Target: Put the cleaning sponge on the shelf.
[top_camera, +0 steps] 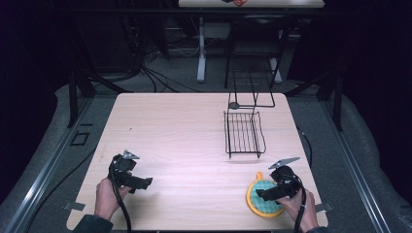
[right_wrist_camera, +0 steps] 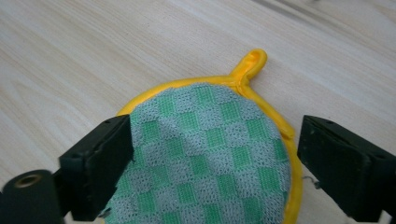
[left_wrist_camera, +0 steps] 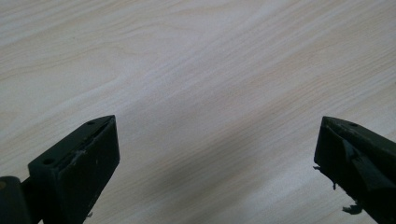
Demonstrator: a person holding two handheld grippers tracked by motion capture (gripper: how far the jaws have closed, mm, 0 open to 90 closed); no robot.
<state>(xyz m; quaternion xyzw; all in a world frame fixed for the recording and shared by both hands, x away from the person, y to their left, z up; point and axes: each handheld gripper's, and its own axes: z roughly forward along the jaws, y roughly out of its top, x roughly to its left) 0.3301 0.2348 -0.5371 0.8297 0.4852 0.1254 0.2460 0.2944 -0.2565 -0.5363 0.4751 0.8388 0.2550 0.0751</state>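
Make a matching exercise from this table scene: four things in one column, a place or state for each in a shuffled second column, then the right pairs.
Things
1. pot holder
2. wire rack
3. left gripper
4. right gripper

Places or states
A. black, standing toward the far right of the table
B. jaws wide apart above bare wood
C. round, green checks with a yellow rim, near the front right edge
D. jaws open either side of the checked cloth

Pairs: 1-C, 2-A, 3-B, 4-D

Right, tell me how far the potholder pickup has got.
Nothing looks done: the potholder lies flat on the table. In hand: the right gripper straddles it, open, not gripping. Left: close, lift, perhaps carry to the rack. The left gripper is open above bare wood.
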